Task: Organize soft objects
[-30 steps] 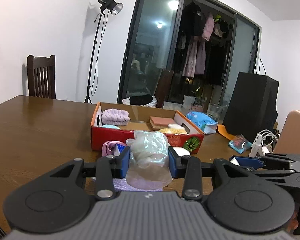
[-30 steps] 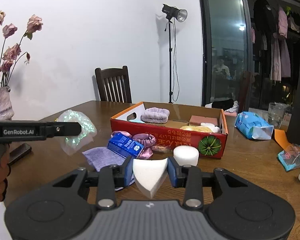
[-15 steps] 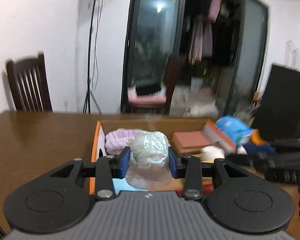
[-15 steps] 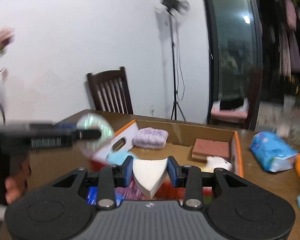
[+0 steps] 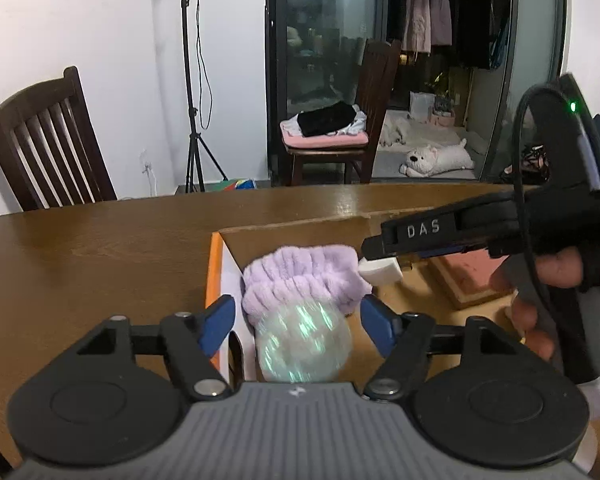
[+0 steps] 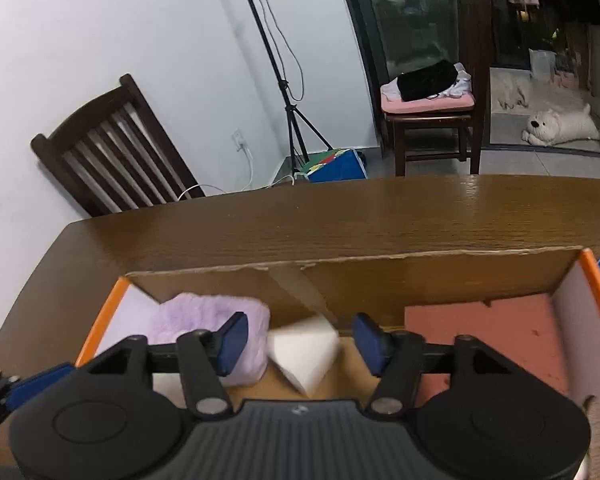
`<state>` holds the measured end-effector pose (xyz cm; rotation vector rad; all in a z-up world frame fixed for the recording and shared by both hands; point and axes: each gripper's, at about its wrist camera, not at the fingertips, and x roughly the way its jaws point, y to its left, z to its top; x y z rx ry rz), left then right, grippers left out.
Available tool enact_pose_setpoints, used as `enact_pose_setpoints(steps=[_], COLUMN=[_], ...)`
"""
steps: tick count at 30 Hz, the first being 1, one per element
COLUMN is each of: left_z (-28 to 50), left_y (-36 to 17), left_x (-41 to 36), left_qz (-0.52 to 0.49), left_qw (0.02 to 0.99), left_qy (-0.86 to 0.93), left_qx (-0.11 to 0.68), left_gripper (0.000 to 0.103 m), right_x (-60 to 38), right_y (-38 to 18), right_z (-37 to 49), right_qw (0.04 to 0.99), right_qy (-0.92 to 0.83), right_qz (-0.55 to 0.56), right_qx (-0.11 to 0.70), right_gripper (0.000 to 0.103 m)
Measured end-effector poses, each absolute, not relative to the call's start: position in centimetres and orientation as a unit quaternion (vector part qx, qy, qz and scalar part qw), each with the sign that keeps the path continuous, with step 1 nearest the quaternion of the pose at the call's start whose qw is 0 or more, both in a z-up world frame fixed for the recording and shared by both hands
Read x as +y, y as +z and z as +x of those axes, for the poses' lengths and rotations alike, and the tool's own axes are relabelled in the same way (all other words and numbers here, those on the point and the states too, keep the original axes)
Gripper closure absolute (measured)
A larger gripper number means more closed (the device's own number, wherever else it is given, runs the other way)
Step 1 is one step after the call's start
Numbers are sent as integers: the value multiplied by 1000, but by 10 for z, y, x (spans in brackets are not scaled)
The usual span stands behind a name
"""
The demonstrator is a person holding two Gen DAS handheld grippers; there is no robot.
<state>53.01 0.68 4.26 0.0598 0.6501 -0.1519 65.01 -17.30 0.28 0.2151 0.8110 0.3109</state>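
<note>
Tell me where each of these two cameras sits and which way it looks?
Left wrist: on the left tool, looking down into the cardboard box; its own blue fingers, the right tool and a hand show.
Right wrist: on the right tool, facing the box's far wall; only its own fingers show.
Shared: lavender towel, white sponge, chairs, light stand.

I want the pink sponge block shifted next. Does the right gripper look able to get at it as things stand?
Probably yes. The right gripper is open above the cardboard box, its white wedge sponge no longer gripped between the fingers. The pink sponge block lies just beside it with nothing on top.
</note>
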Motion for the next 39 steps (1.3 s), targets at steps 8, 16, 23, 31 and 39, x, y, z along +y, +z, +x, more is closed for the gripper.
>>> enact_pose_setpoints(steps=[8, 16, 23, 31, 39], left_z=[510, 424, 319, 217, 147], left_y=[72, 135, 162, 141, 75], left_x=[17, 18, 10, 10, -13], left_qz=[3, -6, 4, -23, -3], left_qw=[952, 966, 974, 980, 982], left_qy=[-65, -81, -113, -131, -111], left_qx=[299, 248, 195, 148, 156], left_gripper=[31, 23, 17, 9, 8], right_x=[-195, -243, -276, -295, -291], right_y=[41, 117, 149, 134, 50], right_z=[607, 496, 386, 272, 184], right_qw=[918, 941, 951, 957, 964], right_qy=[158, 174, 194, 220, 197], right_qz=[69, 12, -18, -11, 5], right_qx=[358, 290, 240, 189, 180], right_gripper=[44, 36, 28, 24, 19])
